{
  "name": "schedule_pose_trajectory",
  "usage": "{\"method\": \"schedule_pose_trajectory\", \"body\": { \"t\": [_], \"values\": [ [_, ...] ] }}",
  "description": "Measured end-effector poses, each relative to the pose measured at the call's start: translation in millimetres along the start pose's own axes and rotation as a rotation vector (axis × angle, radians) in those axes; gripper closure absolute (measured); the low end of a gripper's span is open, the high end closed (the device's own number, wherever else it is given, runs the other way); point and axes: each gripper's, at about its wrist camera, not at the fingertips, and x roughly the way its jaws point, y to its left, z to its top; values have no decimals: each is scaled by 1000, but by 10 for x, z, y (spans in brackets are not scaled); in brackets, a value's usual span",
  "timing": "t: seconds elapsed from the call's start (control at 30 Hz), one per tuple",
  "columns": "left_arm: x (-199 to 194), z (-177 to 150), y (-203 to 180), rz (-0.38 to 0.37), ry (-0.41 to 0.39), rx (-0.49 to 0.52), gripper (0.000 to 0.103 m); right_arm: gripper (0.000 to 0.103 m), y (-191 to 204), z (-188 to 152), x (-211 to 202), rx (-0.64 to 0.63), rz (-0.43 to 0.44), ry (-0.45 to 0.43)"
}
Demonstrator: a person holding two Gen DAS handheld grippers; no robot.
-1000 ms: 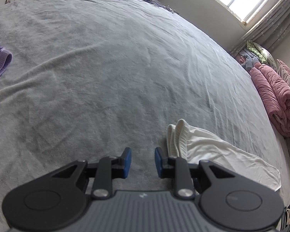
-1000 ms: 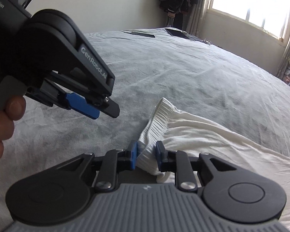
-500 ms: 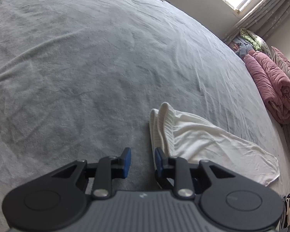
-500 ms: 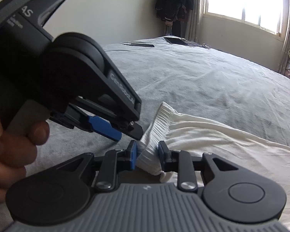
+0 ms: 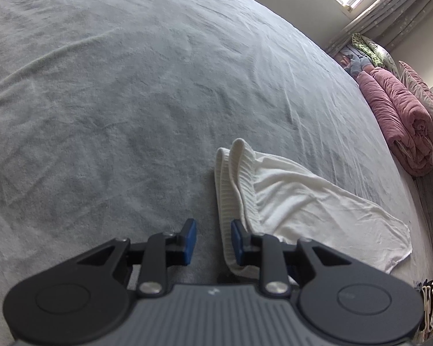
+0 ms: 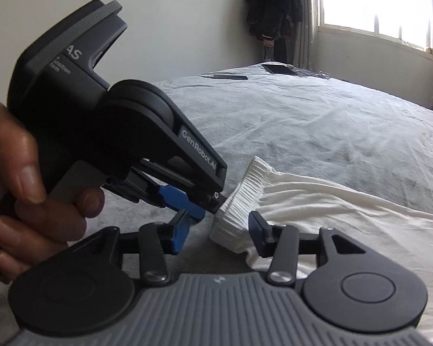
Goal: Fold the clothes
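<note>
both grippers sit spread around the white garment's [image 6: 317, 201] ribbed band on the grey bed [image 5: 130, 101]: left gripper [image 5: 210, 240], right gripper [image 6: 216, 232].

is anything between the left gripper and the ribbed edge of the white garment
Nothing visible. The left gripper is open with the ribbed edge of the white garment right at its fingers, and only bare grey bedspread around it. The right gripper, also open, is at the same edge but not between them.
</note>
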Motion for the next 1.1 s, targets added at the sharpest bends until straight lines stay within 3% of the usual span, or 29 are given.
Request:
{"method": "schedule_pose_trajectory", "body": {
  "t": [0.1, 0.17, 0.2, 0.23, 0.6, 0.93, 1.1],
  "values": [
    [5, -9, -15, 1, 2, 23, 77, 52, -6, -10, -31, -41, 3, 4],
    [9, -15, -26, 2, 3, 38, 77, 63, -34, -6, -12, -55, 20, 16],
    [11, -18, -31, 3, 4, 45, 77, 75, -41, -3, 5, -66, 28, 22],
    [13, -21, -36, 3, 4, 53, 78, 78, -30, -2, 26, -87, 29, 26],
    [12, -23, -9, -10, 14, 63, 82, 79, 83, 13, 258, -311, 44, 74],
    [7, -15, 25, -31, 19, 38, 78, 87, 135, 7, 274, -322, 0, 87],
    [30, -5, 26, -19, 18, 33, 79, 88, 263, -48, 263, -337, -69, 80]
  ]
}}
